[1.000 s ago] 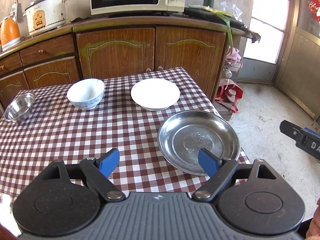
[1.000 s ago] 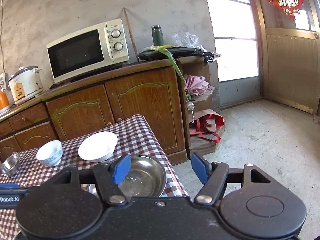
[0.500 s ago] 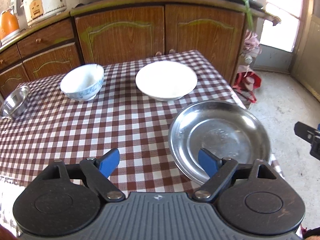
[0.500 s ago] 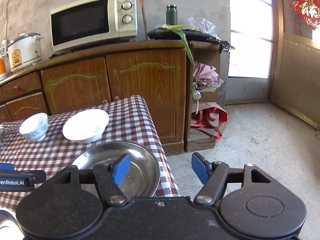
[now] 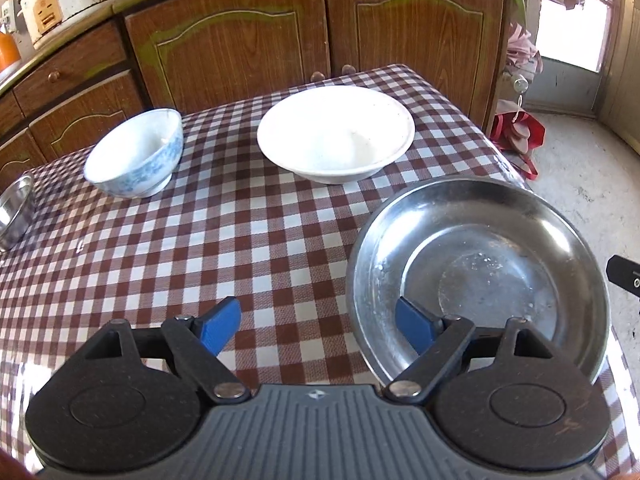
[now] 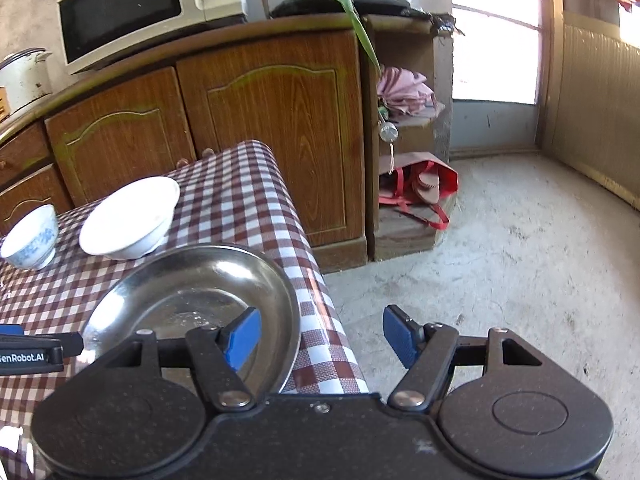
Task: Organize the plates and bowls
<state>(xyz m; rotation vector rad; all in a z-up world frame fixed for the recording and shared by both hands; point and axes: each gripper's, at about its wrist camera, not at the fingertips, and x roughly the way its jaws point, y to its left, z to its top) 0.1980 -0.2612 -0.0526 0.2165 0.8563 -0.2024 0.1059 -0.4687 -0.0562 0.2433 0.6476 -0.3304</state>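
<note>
Four dishes sit on the checked tablecloth (image 5: 240, 232). A big shiny metal plate (image 5: 480, 264) is near the table's front right corner, with its rim close to the edge. Behind it is a wide white bowl (image 5: 336, 132). To the left of that one is a smaller bowl with blue patterns (image 5: 136, 156). Far to the left, cut off by the picture's edge, is a small metal bowl (image 5: 14, 208). None of the dishes touch each other. The left gripper (image 5: 318, 324) hangs above the table with its blue fingers wide apart and nothing between them. One blue finger is over the cloth and the other is over the near rim of the metal plate, but I cannot tell if it touches the plate. The right gripper (image 6: 322, 338) is also spread wide and holds nothing. Its left finger is over the metal plate, and its right finger is out past the table's edge, over the gray floor (image 6: 500, 280). Brown wooden cupboards (image 5: 312, 28) stand behind the table.
</note>
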